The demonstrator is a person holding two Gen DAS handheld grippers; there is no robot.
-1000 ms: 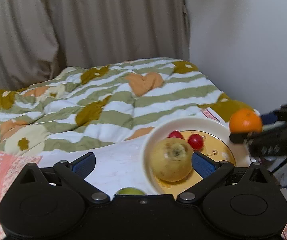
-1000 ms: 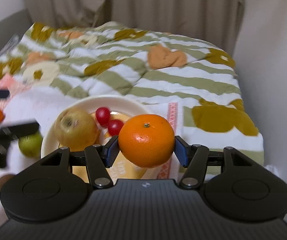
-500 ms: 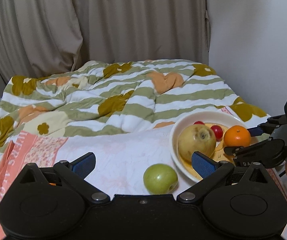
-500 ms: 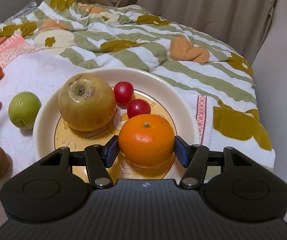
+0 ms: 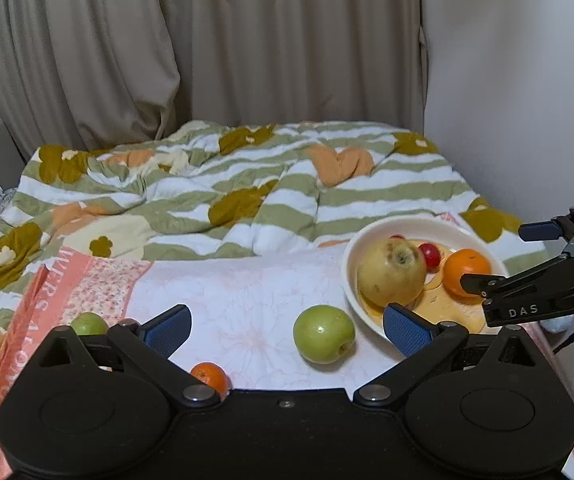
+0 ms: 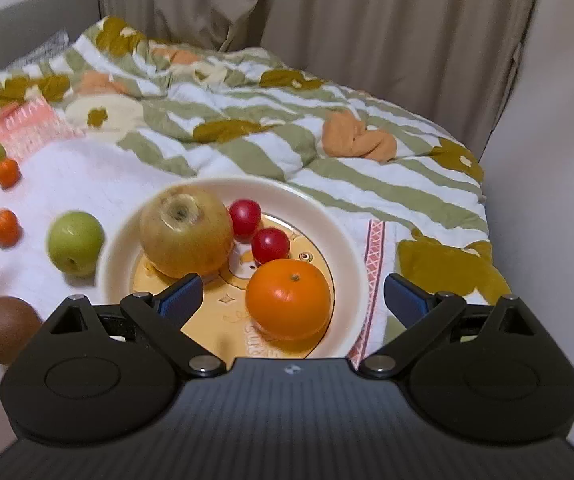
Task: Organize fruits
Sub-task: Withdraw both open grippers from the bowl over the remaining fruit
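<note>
The right gripper (image 6: 290,296) has its blue-padded fingers (image 6: 179,294) spread wide apart, holding nothing; the orange (image 6: 289,299) sits free between them on the plate (image 6: 345,240), low centre in the right wrist view. Behind it lie two cherry tomatoes (image 6: 269,245) and a large yellowish pear (image 6: 186,236), all on the same plate. Left of the plate, on the white cloth over the bed, rest a green apple (image 6: 75,242), small tangerines (image 6: 5,227) and a brown kiwi (image 6: 5,330). The left gripper (image 5: 286,326) also has its fingers (image 5: 169,326) apart and empty, the green apple just ahead between them at lower centre. A striped quilt (image 5: 247,196) fills mid-frame.
</note>
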